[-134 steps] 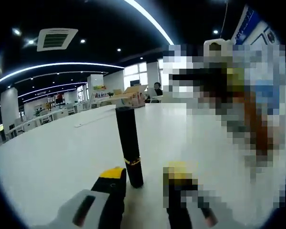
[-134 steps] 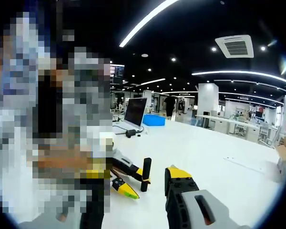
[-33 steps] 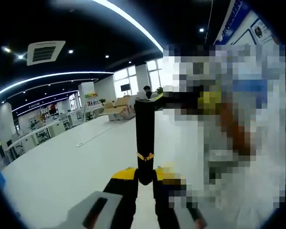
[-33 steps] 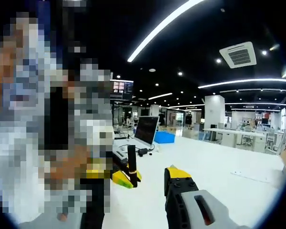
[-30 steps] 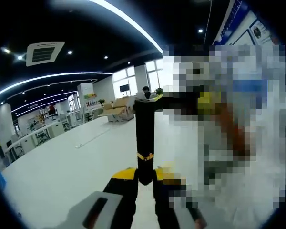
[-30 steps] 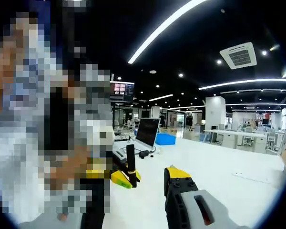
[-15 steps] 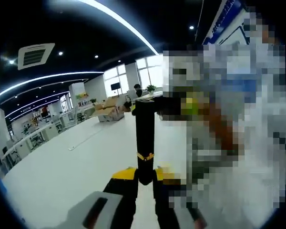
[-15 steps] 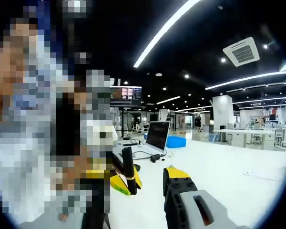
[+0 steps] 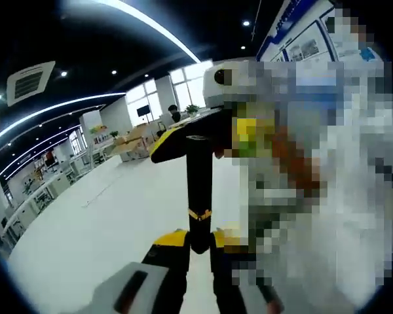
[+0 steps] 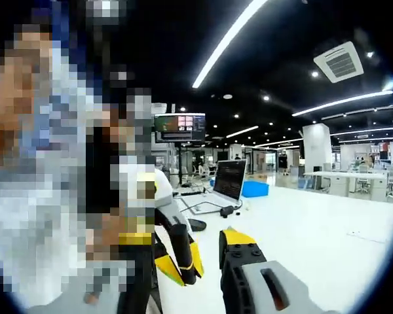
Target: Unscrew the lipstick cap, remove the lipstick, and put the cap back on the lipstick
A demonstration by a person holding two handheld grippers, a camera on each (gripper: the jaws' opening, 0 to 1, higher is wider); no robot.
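- The left gripper (image 9: 198, 241) is clamped on the base of a black lipstick (image 9: 198, 190), which stands straight up from between its yellow-tipped jaws, gold band (image 9: 198, 214) just above them, held clear of the white surface (image 9: 105, 216) below.
- The right gripper (image 9: 183, 139) reaches across the top of the tube in the left gripper view, one yellow-edged jaw at the cap end; whether it has closed on the cap (image 9: 198, 157) cannot be told, as mosaic covers the rest.
- In the right gripper view the tube (image 10: 183, 252) sits just left of that gripper's one visible jaw, between it and the left gripper's yellow tips (image 10: 177, 265); the second jaw is hidden.
- Risk: the hold is low and narrow, so a twist at the cap would likely spin or lever the whole tube in the left gripper rather than loosen it.
- Risk: an off-centre bite at the top could let the cap slip out and drop to the surface.
- Risk: pulling before the cap is loose may drag the tube from the lower grip.
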